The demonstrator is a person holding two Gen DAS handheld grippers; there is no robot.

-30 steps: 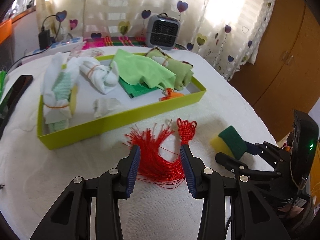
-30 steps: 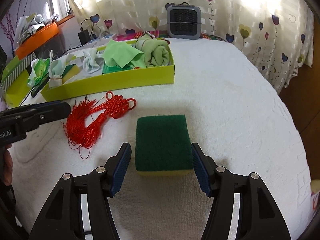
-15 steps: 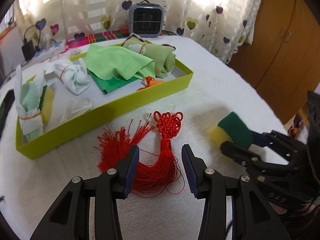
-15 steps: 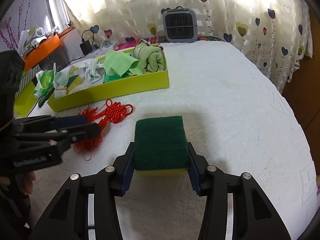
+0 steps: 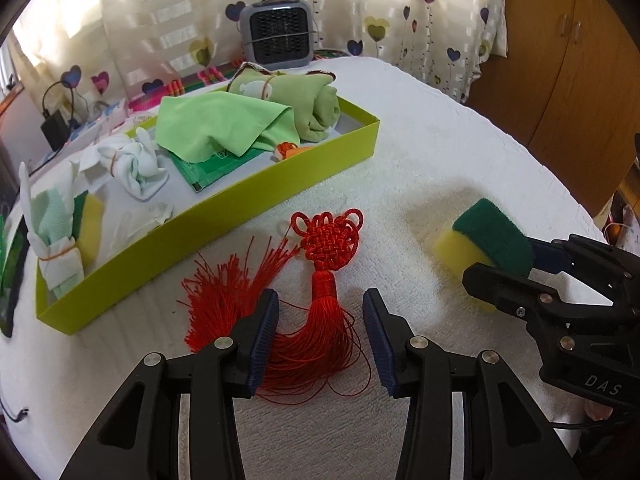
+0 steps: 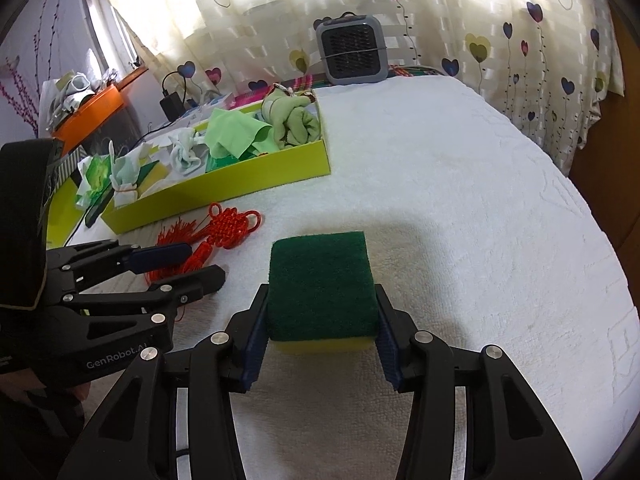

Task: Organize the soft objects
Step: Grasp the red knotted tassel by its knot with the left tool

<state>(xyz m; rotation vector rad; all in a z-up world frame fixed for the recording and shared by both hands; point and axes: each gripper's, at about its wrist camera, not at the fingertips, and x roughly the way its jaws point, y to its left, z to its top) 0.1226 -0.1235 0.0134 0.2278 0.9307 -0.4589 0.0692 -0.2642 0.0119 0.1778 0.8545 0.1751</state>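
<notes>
A red knotted tassel (image 5: 316, 280) lies on the white cloth in front of a lime-green tray (image 5: 256, 196). My left gripper (image 5: 320, 320) is open, its jaws on either side of the tassel's threads. My right gripper (image 6: 320, 332) is shut on a green-and-yellow sponge (image 6: 322, 284) and holds it just above the cloth. The sponge also shows in the left wrist view (image 5: 486, 240), with the right gripper's fingers (image 5: 516, 288) around it. The tassel (image 6: 224, 230) and the left gripper (image 6: 180, 264) show at the left of the right wrist view.
The tray (image 6: 256, 176) holds green cloths (image 5: 224, 128), a rolled green towel (image 5: 316, 104), white bundled cloths (image 5: 136, 168) and another sponge (image 5: 90, 220). A grey heater (image 5: 276, 38) stands at the back. A wooden cabinet (image 5: 568, 60) is at the right.
My right gripper has closed on the sponge and lifted it slightly. My left gripper has moved forward over the tassel and stays open.
</notes>
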